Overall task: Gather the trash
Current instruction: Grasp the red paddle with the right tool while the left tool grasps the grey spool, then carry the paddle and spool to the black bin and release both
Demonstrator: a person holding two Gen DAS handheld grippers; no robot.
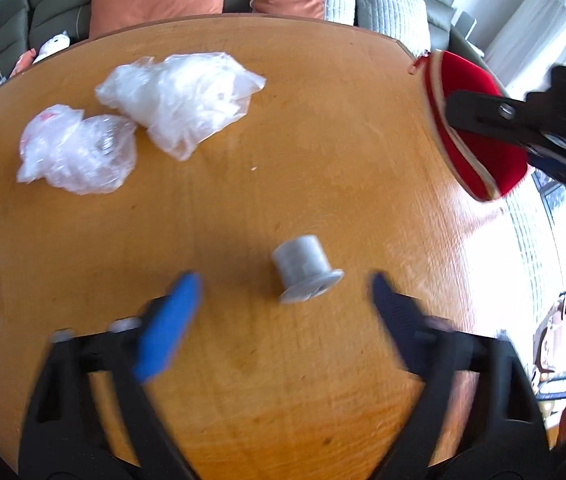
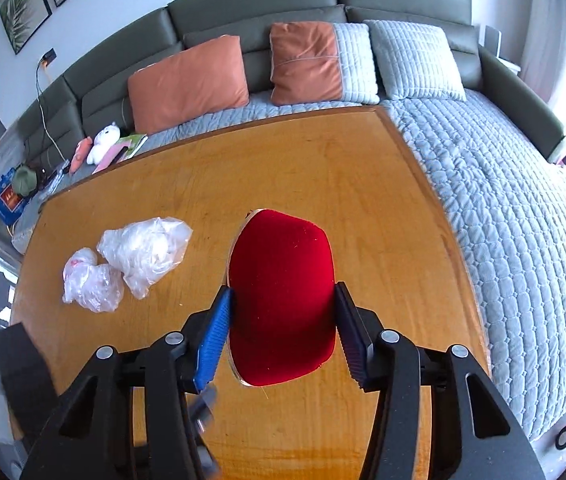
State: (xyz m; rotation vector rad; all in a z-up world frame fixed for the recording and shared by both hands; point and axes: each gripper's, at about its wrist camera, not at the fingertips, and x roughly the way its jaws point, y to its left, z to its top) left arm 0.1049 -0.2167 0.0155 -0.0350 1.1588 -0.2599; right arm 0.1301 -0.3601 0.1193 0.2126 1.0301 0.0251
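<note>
- Right tongs (image 2: 283,320) clamped on red velvet pouch (image 2: 283,296), lifted over counter (image 2: 363,184).
- Left tongs (image 1: 283,300) apart, straddling small grey cup (image 1: 305,270) on its side, pads not touching.
- 2 crumpled plastic bags (image 1: 179,96) far left on counter.

A green sofa (image 2: 259,12) with orange pillows (image 2: 187,82) stands behind the wooden table (image 2: 323,168), daylight at right.

Each hand-held gripper (image 2: 283,320) has black angular arms, silver round screws and ribbed blue pads (image 2: 213,344).
</note>
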